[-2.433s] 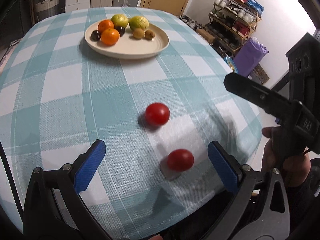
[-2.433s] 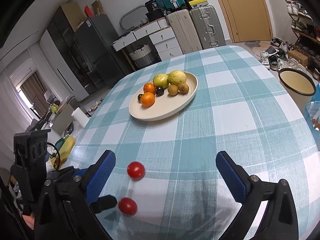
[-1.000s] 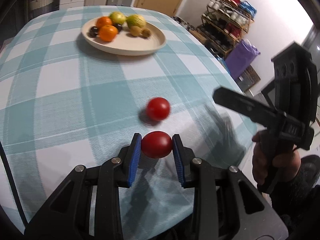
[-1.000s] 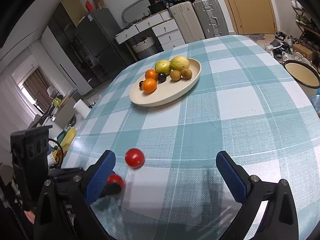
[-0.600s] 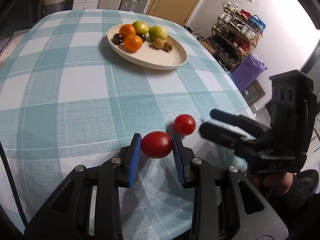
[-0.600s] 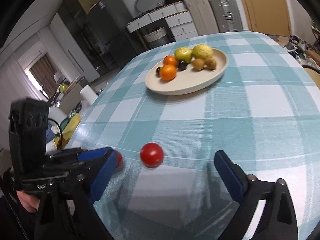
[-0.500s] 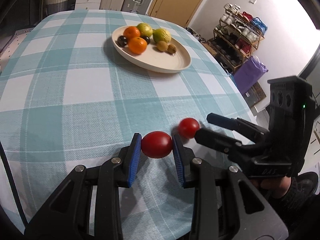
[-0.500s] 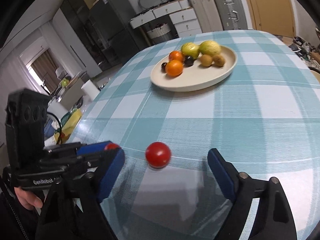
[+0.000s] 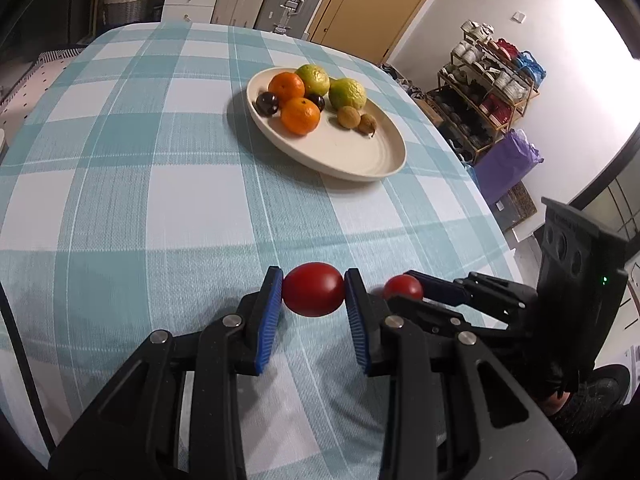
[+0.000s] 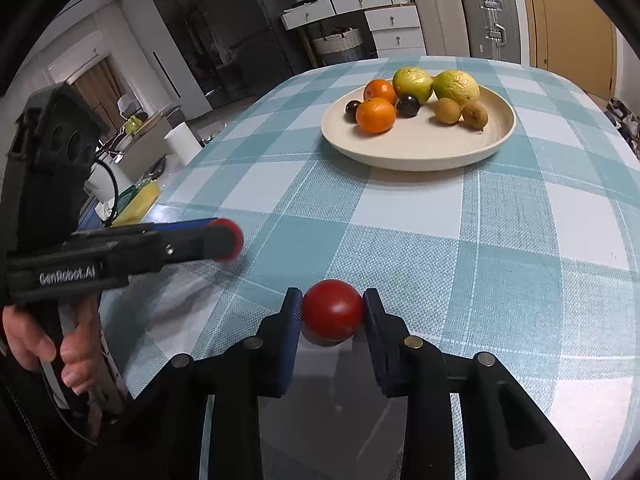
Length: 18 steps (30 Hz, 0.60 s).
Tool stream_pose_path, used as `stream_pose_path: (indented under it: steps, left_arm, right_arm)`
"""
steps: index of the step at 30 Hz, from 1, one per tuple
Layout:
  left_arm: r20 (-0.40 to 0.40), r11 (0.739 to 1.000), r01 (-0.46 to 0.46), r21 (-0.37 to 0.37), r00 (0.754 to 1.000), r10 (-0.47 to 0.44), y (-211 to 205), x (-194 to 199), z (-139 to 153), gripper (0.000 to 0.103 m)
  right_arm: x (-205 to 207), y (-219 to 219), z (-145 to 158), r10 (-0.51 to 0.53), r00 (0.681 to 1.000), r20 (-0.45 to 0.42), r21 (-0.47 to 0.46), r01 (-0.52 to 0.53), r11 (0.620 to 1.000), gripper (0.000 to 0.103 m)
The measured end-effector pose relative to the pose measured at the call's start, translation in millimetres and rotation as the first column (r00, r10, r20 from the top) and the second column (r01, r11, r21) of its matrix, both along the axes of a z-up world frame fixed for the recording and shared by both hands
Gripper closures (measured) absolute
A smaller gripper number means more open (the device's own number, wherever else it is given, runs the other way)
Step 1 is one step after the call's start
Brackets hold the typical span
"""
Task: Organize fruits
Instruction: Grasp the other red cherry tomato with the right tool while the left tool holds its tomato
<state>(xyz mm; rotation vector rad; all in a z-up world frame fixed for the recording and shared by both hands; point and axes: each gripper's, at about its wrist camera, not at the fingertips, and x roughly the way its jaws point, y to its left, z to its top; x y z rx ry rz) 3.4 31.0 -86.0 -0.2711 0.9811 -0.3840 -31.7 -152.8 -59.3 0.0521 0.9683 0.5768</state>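
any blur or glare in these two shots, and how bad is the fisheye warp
Left wrist view: sharp on the tomato in the left gripper; checked tablecloth lines bow, corners black. Right wrist view: the left gripper's tip is motion-smeared, the tomato in the right gripper carries a soft highlight, the plate stays crisp.

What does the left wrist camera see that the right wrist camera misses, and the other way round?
Only the left wrist view shows the shoe rack and purple bag. Only the right wrist view shows the fridge, the paper roll and the person's hand on the left gripper's handle. Both show the plate of fruit, the checked tablecloth, the suitcases, and each gripper shut on a tomato.
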Motion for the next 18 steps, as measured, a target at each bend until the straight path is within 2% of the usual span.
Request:
stream_pose_path:
  steps: [7, 18]
  left_arm:
    - [0.021, 1.0, 0.012, -0.014, 1.0, -0.012, -12, 24, 10, 0.075]
    - [0.044, 1.0, 0.026, -0.008, 0.999, -0.025, -36, 82, 28, 0.075]
  right_arm:
    - [13, -16, 12, -0.033, 0.999, 0.009, 0.072, 0.032, 0.997, 0.072]
    - [54, -39, 34, -0.091, 0.994, 0.062, 0.117, 0.083, 0.99, 0.071]
